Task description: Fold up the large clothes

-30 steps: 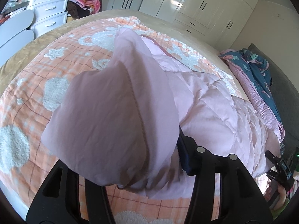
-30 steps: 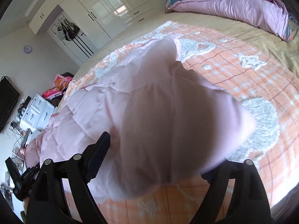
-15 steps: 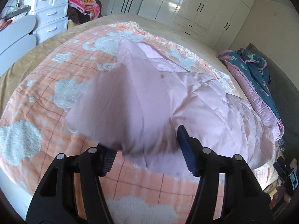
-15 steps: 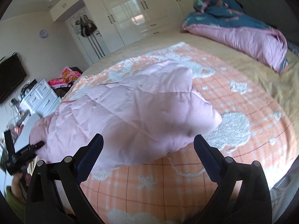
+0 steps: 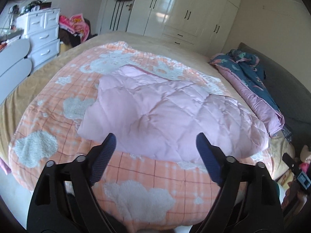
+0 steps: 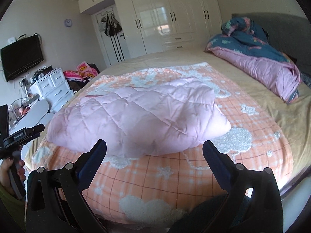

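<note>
Nearest the left camera, the left tool points toward twelve o'clock with its two blue-padded fingers spread wide and holding nothing. The right tool is the same in its own view: fingers wide apart, empty, raised above the near edge of the bed. Beneath both lies an orange checked blanket with fluffy white cloud shapes, spread over the bed. Just beyond the fingertips, at twelve o'clock, rests the pink quilted jacket, the garment being folded. It lies in a puffy, roughly doubled-over bundle in the middle of the blanket, touching neither tool. In the right view the jacket runs from about ten o'clock to two o'clock, with a rounded corner sticking out on the two o'clock side. At eight o'clock in that view a hand with dark nails grips the handle of the other tool. Farther off, at two o'clock, a bunched comforter, dark blue on top and pink beneath, sits by a grey headboard. At ten o'clock stands a white chest of drawers with a pile of bright pink clothes beside it. Farthest back, at twelve o'clock, glossy white wardrobe doors line the wall, and a dark television hangs at nine o'clock.
</note>
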`<state>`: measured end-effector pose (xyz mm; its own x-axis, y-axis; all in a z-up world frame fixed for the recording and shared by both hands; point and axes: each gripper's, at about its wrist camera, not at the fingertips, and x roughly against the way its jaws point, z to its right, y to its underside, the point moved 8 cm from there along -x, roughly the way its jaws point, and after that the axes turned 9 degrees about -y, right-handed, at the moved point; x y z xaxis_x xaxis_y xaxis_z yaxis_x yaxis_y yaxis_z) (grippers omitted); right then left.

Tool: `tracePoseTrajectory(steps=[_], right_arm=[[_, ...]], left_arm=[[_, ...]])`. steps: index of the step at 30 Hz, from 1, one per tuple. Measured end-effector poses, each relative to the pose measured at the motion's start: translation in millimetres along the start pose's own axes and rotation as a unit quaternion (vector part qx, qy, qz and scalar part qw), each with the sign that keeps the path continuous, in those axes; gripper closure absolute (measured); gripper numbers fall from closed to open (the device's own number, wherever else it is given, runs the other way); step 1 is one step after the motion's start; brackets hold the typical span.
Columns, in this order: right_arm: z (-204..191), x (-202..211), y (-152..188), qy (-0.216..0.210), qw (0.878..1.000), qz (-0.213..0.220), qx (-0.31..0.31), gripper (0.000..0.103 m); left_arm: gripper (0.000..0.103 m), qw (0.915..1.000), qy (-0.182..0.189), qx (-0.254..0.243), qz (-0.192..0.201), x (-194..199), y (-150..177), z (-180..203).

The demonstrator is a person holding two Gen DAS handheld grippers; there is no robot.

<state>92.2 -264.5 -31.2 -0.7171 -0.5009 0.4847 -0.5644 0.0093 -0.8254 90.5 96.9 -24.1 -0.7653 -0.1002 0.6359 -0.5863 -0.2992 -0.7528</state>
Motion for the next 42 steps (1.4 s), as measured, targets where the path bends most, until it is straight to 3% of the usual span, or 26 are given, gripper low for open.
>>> tracePoseTrajectory(steps=[14, 28, 42], right_arm=[[-37.4, 39.7, -1.7, -0.004, 0.998, 0.035, 0.044, 0.004], [-42.8, 26.5, 31.5, -0.010, 0.999, -0.002, 0.036, 0.004], [-46.8, 21.8, 33.9, -0.013, 0.999, -0.009, 0.042, 0.004]], left_arm=[[0.009, 0.9989, 0.033, -0.025, 0.023, 43.7, 23.9, 30.6], [0.009, 0.9981, 0.029, -0.051, 0.017, 48.6, 55.0, 53.7], [0.009, 0.9980, 0.019, -0.058, 0.011, 47.2, 61.9, 57.1]])
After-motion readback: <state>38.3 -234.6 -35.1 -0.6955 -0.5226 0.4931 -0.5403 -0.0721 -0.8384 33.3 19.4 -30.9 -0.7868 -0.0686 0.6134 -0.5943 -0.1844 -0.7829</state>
